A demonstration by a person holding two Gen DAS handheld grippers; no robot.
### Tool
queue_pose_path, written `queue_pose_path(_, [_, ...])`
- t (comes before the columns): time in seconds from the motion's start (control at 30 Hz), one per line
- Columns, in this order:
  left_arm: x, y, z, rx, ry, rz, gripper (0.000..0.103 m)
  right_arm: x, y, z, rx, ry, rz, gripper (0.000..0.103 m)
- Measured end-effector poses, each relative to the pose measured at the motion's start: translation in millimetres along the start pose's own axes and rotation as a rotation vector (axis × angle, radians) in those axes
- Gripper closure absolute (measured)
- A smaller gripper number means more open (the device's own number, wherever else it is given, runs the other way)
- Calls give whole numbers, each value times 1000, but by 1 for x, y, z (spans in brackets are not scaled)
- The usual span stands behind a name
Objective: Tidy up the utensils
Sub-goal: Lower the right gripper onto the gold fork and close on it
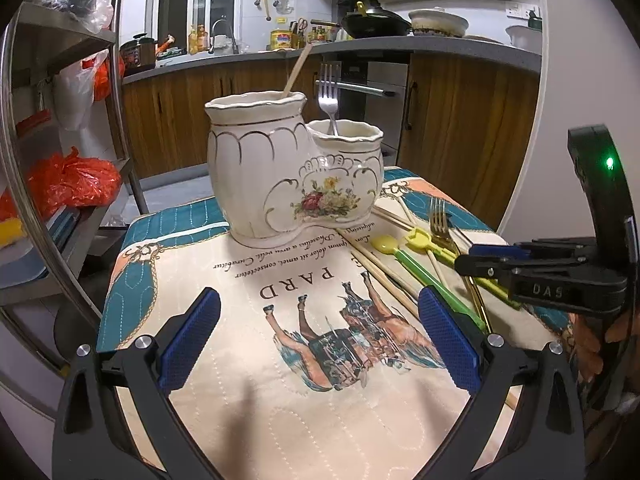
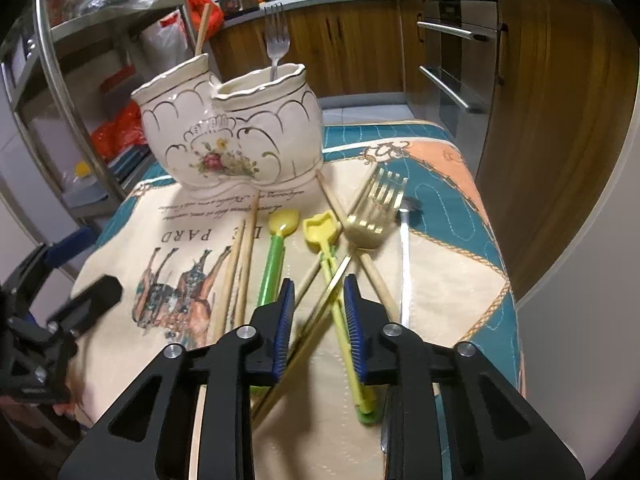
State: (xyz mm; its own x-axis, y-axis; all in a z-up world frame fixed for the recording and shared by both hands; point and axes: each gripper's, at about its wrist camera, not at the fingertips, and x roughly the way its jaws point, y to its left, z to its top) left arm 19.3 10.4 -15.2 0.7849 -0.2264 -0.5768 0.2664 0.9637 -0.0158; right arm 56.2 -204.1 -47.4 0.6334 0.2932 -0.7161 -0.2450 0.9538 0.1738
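A white ceramic double holder (image 1: 296,168) stands on the printed cloth (image 1: 280,400), with a wooden chopstick (image 1: 297,68) in its tall cup and a silver fork (image 1: 329,96) in its low cup. It also shows in the right wrist view (image 2: 232,140). Loose utensils lie to its right: a gold fork (image 2: 372,216), a yellow-green spoon (image 2: 276,252), a yellow fork-shaped stick (image 2: 332,276), a silver spoon (image 2: 405,264) and several chopsticks (image 2: 240,272). My right gripper (image 2: 318,320) is part open, its pads either side of the gold fork's handle. My left gripper (image 1: 316,336) is open and empty over the cloth.
The cloth covers a small table whose right edge (image 2: 516,320) drops off. A metal shelf rack (image 1: 80,160) with orange bags stands on the left. Wooden kitchen cabinets and an oven (image 1: 376,96) stand behind.
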Motion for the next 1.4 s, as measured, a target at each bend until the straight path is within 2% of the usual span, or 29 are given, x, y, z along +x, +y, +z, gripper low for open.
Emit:
queue_pose_path(0.13, [0,-4,-1,7,2,-6,6,-2,1,1,4,3,3,80])
queue_pose_path(0.33, [0,-6,-2,11,4,-5,6,8,-16,8,76,14,-11,80])
queue_pose_path(0.37, [1,-6,-1,10,5,-4,6,11,-19,12,92,14,-10,85])
queue_pose_path(0.47, [2,-7,-1,11,7,-5,6,18,-22,16,106,22,-12,89])
queue_pose_path(0.73, [3,-5,-3,6,12,-13,6,22,-15,19,103,41,-41,90])
queue_pose_path(0.97, [8,-6,-3,0,30,-19,6,24,-21,16,134,30,12,91])
queue_pose_path(1.1, [7,-11,-1,19,34,-6,6,22,-24,16,133,14,35,96])
queue_pose_path(1.27, [6,-11,3,9,44,5,6,10,-30,16,115,-40,55,97])
queue_pose_path(1.4, [12,-13,6,-29,84,0,8,2,-40,16,120,-81,96,97])
